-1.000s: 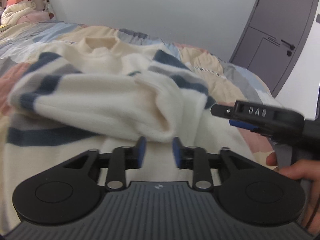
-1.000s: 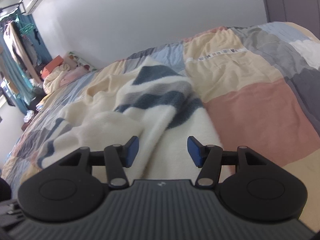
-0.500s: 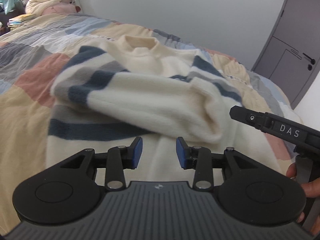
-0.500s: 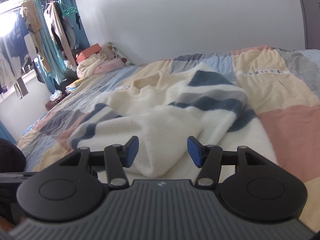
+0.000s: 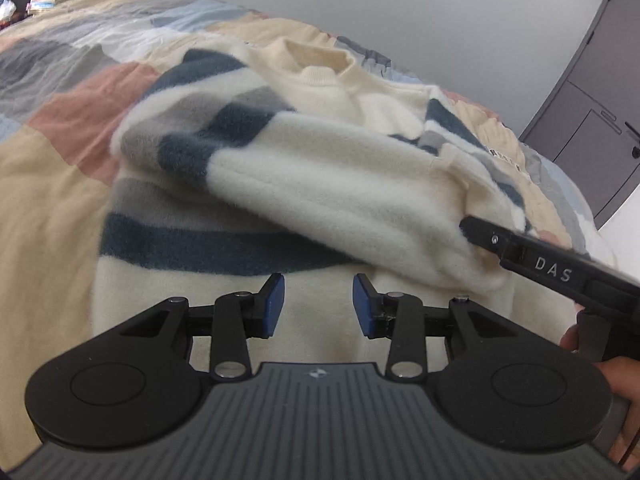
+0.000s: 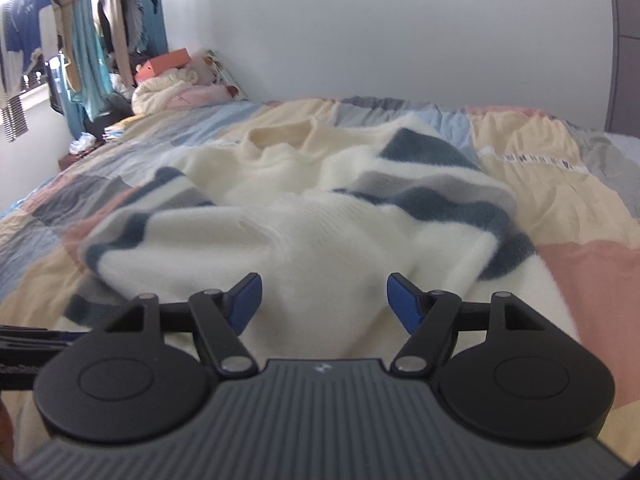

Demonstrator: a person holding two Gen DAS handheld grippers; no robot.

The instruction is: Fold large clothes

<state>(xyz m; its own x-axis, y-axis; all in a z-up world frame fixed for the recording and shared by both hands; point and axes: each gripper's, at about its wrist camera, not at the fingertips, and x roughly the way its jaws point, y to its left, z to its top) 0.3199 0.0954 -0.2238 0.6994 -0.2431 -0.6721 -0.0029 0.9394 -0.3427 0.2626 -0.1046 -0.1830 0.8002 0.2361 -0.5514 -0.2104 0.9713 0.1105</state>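
Bed [image 6: 592,272] bears sweater [image 6: 320,240], sleeves folded; my left gripper [image 5: 318,305] and right gripper [image 6: 324,302] gape empty; next I'd grab the hem.

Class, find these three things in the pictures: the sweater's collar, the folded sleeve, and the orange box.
collar [image 5: 316,60], left wrist view, cream ribbed neck opening.
folded sleeve [image 5: 320,184], left wrist view, white middle stretch lying across the body.
orange box [image 6: 166,62], right wrist view, its front face.
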